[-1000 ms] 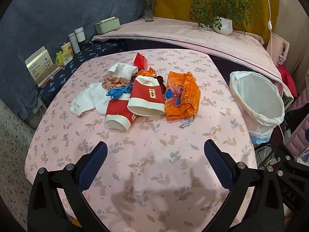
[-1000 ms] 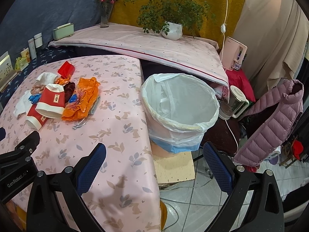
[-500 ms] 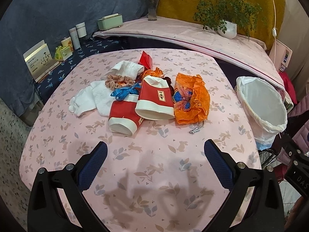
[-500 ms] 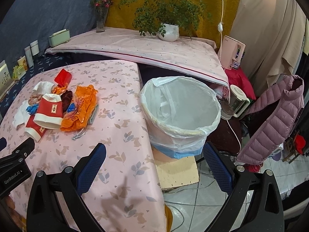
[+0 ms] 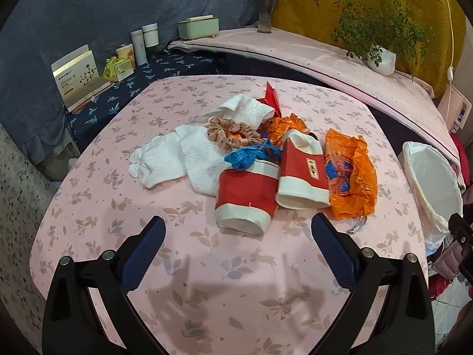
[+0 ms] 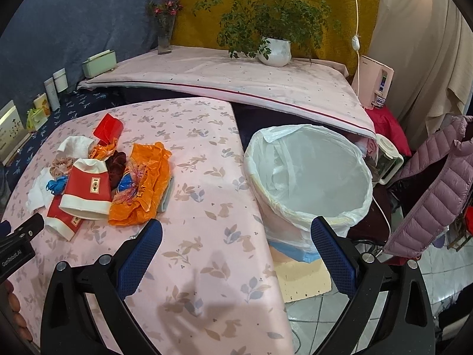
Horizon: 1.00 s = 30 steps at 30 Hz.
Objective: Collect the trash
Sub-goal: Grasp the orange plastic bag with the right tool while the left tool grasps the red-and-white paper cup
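Observation:
A heap of trash lies on the pink floral table (image 5: pixel 165 109): two red-and-white paper cups (image 5: pixel 246 198) (image 5: pixel 304 174), an orange plastic bag (image 5: pixel 350 174), white cloth gloves (image 5: pixel 177 156), a blue ribbon (image 5: pixel 251 153), a beige scrunchie (image 5: pixel 230 133) and a red carton (image 5: pixel 272 96). My left gripper (image 5: pixel 236 233) is open and empty, just in front of the nearer cup. My right gripper (image 6: pixel 235 233) is open and empty over the table's right edge, beside the white-lined trash bin (image 6: pixel 310 174). The orange bag (image 6: pixel 142 183) and a cup (image 6: pixel 87 189) show left of it.
A dark blue side shelf holds boxes and canisters (image 5: pixel 142 44). A pink-covered ledge behind bears a potted plant (image 5: pixel 381 59), a vase (image 5: pixel 264 14) and a green box (image 5: pixel 198 26). A pink jacket (image 6: pixel 437 189) hangs right of the bin. A small metal ring (image 5: pixel 356 226) lies by the bag.
My left gripper has moved forward and left towards the heap, which now looks larger and nearer. My right gripper has moved slightly closer to the table edge and bin. Both stay open.

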Available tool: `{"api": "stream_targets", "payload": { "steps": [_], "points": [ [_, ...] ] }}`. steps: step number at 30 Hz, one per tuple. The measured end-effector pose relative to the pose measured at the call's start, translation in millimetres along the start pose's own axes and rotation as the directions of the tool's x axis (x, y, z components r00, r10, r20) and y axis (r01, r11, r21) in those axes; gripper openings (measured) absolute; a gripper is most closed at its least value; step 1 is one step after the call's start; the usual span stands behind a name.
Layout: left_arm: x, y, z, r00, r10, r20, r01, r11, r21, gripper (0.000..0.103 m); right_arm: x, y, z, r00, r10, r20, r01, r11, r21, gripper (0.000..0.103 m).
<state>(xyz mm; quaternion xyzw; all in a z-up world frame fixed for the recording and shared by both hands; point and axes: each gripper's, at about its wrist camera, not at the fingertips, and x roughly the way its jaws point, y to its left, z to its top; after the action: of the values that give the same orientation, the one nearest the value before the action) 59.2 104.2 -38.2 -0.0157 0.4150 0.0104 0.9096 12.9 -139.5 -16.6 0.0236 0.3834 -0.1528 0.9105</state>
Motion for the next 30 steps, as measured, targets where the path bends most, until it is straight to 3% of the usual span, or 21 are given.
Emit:
{"api": "stream_targets", "payload": {
  "steps": [6, 12, 17, 21, 30],
  "points": [
    [21.0, 30.3, 5.1, 0.999, -0.005, -0.046, 0.002, 0.998, -0.059, 0.095, 19.4, 21.2, 4.7, 1.000, 0.024, -0.017, -0.025, 1.000, -0.012, 0.096],
    [39.3, 40.3, 8.8, 0.998, -0.004, -0.059, 0.000, 0.998, -0.059, 0.095, 46.5, 44.5, 10.3, 0.998, 0.049, -0.048, -0.050, 0.998, -0.025, 0.096],
    [43.3, 25.5, 18.9, 0.996, -0.074, -0.045, 0.072, 0.997, -0.039, 0.094, 70.3, 60.3, 15.7, 0.994, 0.069, -0.080, -0.071, 0.997, -0.014, 0.094],
    [46.1, 4.7, 29.9, 0.990, -0.134, -0.035, 0.134, 0.991, -0.014, 0.094, 86.1, 68.7, 17.8, 0.988, 0.101, -0.120, -0.101, 0.995, 0.004, 0.086],
    [70.1, -28.3, 36.2, 0.976, -0.200, -0.089, 0.202, 0.979, 0.018, 0.061, 106.7, 86.8, 12.9, 0.969, 0.167, -0.180, -0.171, 0.985, -0.005, 0.061]
  ]
}}
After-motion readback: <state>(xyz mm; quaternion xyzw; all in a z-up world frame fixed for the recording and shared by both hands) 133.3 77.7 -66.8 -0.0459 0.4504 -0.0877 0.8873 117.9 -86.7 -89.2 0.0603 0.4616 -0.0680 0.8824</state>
